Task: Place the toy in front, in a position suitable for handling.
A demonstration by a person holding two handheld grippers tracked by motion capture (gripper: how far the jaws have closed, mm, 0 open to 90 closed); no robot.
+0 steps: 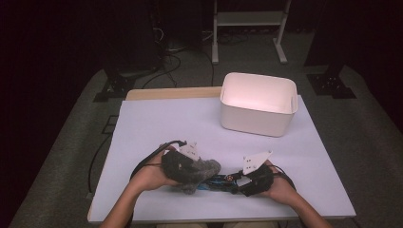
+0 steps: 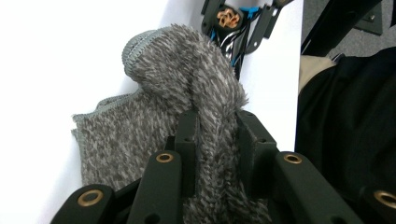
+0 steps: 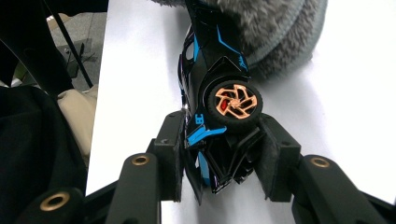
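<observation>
We note the left gripper (image 1: 187, 164) near the left front of the white table (image 1: 157, 118), its jaws narrowed and pinching a fold of the grey fuzzy cloth (image 1: 202, 171); in the left gripper view the pile of the cloth (image 2: 187, 93) bulges between the two black pads, and the rest of it lies spread flat on the table to the left of the jaws. We note the right gripper (image 1: 242, 180) just to the right, jaws set at a middling width and clamped on the rear end of a black toy car with blue trim (image 1: 219, 182). In the right gripper view the car (image 3: 210, 79) is tipped on its side, one copper-spoked wheel (image 3: 235, 103) facing up, both pads pressing its body; its far end runs under the edge of the cloth (image 3: 280, 32), so cloth and car touch. In the high view both things sit at the near edge of the table, between the two hands, the cloth lying over the left end of the car. The white bin (image 1: 259, 102) stands at the far right of the table, well apart from both grippers, upright and open-topped; the part of its inside we can see holds nothing.
</observation>
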